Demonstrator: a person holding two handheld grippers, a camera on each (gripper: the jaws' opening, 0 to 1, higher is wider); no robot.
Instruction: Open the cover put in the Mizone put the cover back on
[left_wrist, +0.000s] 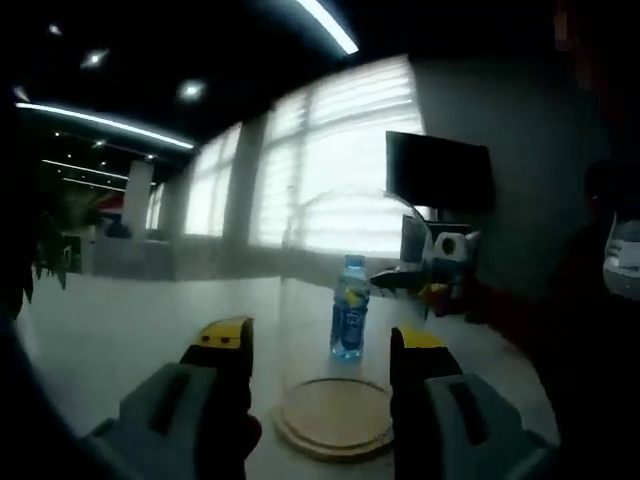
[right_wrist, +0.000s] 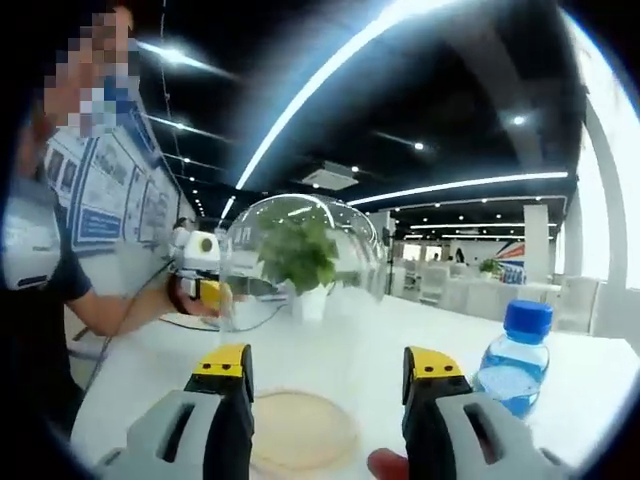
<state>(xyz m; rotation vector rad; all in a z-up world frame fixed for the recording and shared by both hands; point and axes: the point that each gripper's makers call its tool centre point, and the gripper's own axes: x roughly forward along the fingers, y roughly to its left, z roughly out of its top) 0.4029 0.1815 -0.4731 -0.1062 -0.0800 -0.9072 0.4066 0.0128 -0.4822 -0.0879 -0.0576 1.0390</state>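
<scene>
So, left gripper view first: the left gripper (left_wrist: 322, 350) sits low in the frame with its yellow-tipped fingers (left_wrist: 222, 336) spread wide and nothing between them. Just past the tips, low centre, a round wooden base (left_wrist: 333, 415) lies flat on the white counter (left_wrist: 120, 330). The Mizone bottle (left_wrist: 349, 307) stands upright right behind the base, a bit right of centre, blue cap on. A clear glass dome cover (left_wrist: 350, 280) shows faintly over the middle of the frame; you mostly catch its curved edge at upper right, and I can't tell from here whether it's resting on anything. The other gripper (left_wrist: 425, 280) pokes in at the right, at that edge of the dome.

Right gripper view: the right gripper (right_wrist: 326, 370) is also wide open at the bottom of the frame, fingers (right_wrist: 430, 365) holding nothing. The wooden base (right_wrist: 295, 430) lies between them at bottom centre. The Mizone bottle (right_wrist: 515, 365) stands at lower right, beside the right finger. The dome cover (right_wrist: 300, 260) is up off the base, centre left, with the left gripper (right_wrist: 200, 285) at its left edge. A person's forearm (right_wrist: 120, 310) reaches in from the left, and a potted plant (right_wrist: 300, 260) shows through the glass.
</scene>
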